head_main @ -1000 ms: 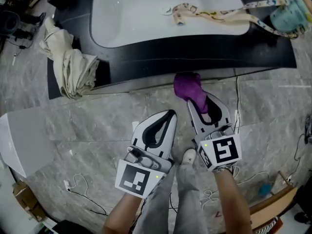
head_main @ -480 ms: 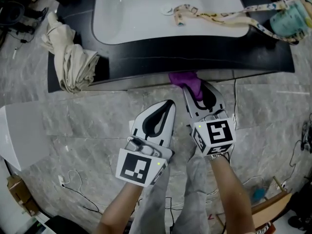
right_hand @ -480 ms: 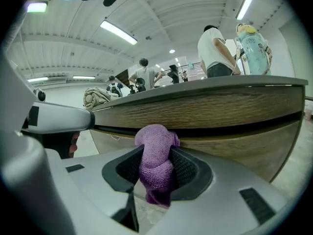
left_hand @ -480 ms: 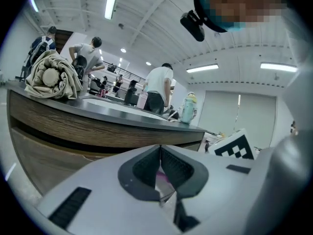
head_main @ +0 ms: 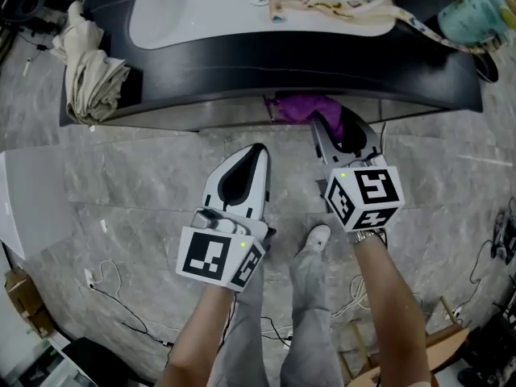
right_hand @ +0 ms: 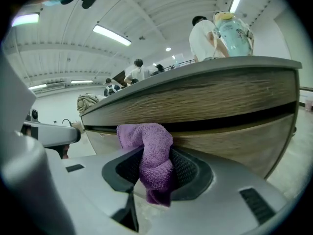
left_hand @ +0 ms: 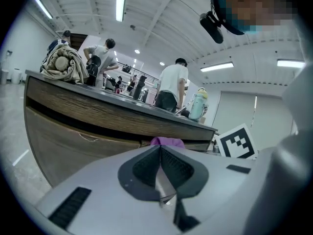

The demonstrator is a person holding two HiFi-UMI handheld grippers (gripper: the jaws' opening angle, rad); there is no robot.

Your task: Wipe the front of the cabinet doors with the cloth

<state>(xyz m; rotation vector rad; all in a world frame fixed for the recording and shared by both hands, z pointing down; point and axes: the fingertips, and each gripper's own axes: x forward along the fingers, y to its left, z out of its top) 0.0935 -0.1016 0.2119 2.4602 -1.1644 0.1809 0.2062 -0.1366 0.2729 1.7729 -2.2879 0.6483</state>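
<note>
Purple cloth bunched against the cabinet door front, ready for wiping.
Left hand-held gripper: jaws together with nothing between them, parked just short of the door, probably to leave the wiping lane free. Right of it, the cloth sits against the wood just under the overhang of the dark surface. Right hand-held gripper: jaws clamped on the cloth's tail, wad leading so that fabric rather than plastic meets the door.

Open lab hall w/ ceiling strip lights, ppl standing about, floor cables.
</note>
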